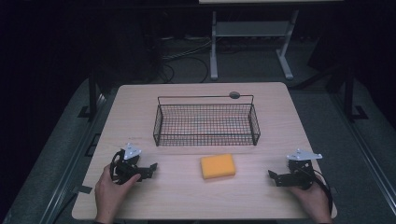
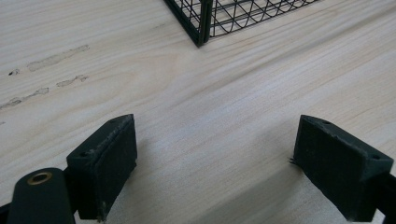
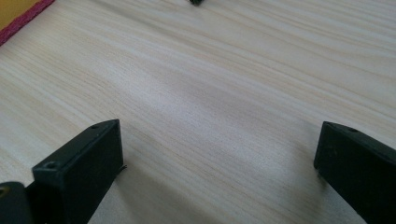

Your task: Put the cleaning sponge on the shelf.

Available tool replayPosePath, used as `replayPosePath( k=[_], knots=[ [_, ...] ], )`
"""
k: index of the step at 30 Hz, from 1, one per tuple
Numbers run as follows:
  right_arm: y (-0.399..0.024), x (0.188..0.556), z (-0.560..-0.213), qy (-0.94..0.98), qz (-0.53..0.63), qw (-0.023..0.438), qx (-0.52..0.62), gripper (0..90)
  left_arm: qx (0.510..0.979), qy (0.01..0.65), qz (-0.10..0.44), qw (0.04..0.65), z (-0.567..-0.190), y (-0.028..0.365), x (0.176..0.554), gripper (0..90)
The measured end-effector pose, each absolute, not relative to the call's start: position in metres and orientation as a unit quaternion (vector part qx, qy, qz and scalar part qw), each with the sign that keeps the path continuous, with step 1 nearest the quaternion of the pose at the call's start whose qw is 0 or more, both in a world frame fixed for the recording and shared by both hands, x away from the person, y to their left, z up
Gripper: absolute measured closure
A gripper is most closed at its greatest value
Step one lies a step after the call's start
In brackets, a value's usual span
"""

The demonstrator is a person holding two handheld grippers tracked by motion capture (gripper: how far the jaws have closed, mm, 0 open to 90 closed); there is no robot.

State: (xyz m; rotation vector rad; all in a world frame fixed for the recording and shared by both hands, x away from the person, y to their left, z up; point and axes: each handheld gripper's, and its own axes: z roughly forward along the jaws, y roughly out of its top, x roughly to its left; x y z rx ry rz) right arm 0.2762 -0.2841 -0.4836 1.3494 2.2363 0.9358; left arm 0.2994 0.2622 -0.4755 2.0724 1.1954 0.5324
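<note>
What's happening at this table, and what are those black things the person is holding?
A person sits at a wooden table with a two-jawed grasping tool in each hand. The left tool and the right tool both rest near the front edge with jaws wide open and nothing between them. Between them lies an orange sponge, untouched. Just behind it stands an empty black wire basket. Nothing has been picked up yet.
</note>
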Motion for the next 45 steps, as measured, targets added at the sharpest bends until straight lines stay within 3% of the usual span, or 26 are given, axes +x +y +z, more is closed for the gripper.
replayPosePath(
  k=[3,8,17,24,45],
  knots=[
    [-0.285,0.275,-0.483,0.791,0.333,0.185,0.478,3.9,0.796,0.459,0.204,0.339,-0.475,0.262,0.299,12.6],
    [-0.289,0.275,-0.478,0.789,0.333,0.176,0.485,16.9,0.795,0.459,0.205,0.339,-0.476,0.262,0.300,12.6],
    [-0.286,0.272,-0.466,0.805,0.358,0.136,0.453,64.4,0.795,0.459,0.204,0.339,-0.476,0.262,0.300,12.6],
    [-0.274,0.272,-0.456,0.816,0.372,0.122,0.424,89.6,0.795,0.459,0.204,0.339,-0.476,0.262,0.300,12.6],
    [-0.248,0.283,-0.442,0.827,0.410,0.086,0.374,89.9,0.795,0.459,0.205,0.339,-0.476,0.262,0.300,12.6]
  ],
)
